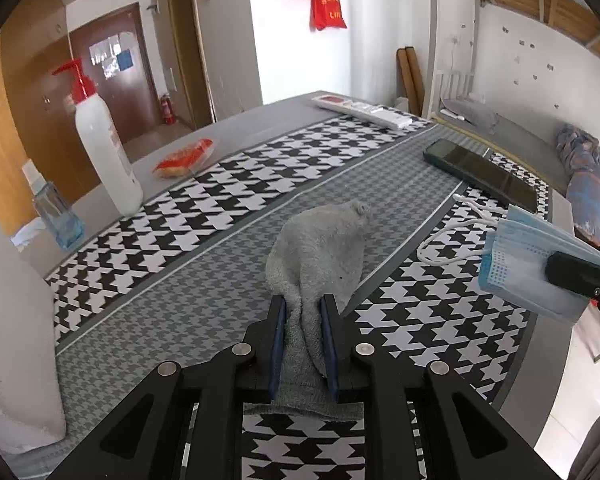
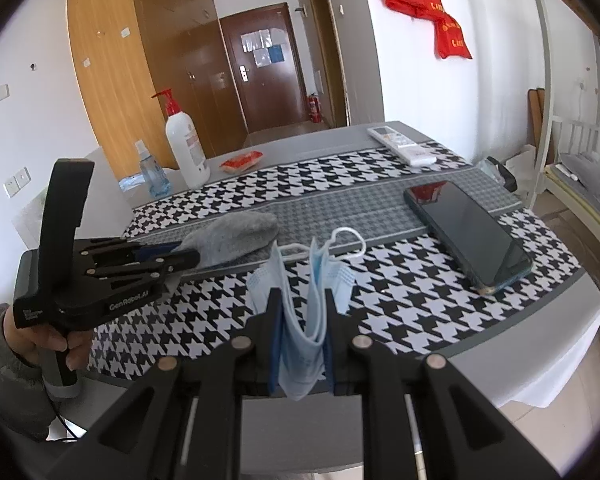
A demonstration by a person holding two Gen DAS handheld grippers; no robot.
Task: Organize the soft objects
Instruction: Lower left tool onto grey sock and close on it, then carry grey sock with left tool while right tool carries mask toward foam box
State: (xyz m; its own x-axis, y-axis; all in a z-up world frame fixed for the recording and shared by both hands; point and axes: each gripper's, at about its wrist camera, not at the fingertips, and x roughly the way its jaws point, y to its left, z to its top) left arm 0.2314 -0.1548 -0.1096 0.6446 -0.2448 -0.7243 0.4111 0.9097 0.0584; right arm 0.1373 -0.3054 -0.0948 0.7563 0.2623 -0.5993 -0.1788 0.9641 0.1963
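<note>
A grey sock (image 1: pixel 320 248) lies along the grey strip of the houndstooth cloth (image 1: pixel 204 196), and my left gripper (image 1: pixel 303 306) is shut on its near end. In the right wrist view the same sock (image 2: pixel 236 234) stretches away from the left gripper (image 2: pixel 180 254), which a hand holds at the table's left edge. My right gripper (image 2: pixel 300 300) is shut on a folded pale blue face mask (image 2: pixel 312 280), whose white ear loops hang over the cloth. The left wrist view shows that mask (image 1: pixel 528 268) clamped at the right edge.
A dark phone (image 2: pixel 468 232) lies on the cloth to the right. A white remote (image 2: pixel 400 144), a red-and-orange packet (image 2: pixel 242 160), a white pump bottle (image 2: pixel 184 148) and a small clear spray bottle (image 2: pixel 152 176) stand along the far side. A bunk bed (image 2: pixel 580 176) is at the right.
</note>
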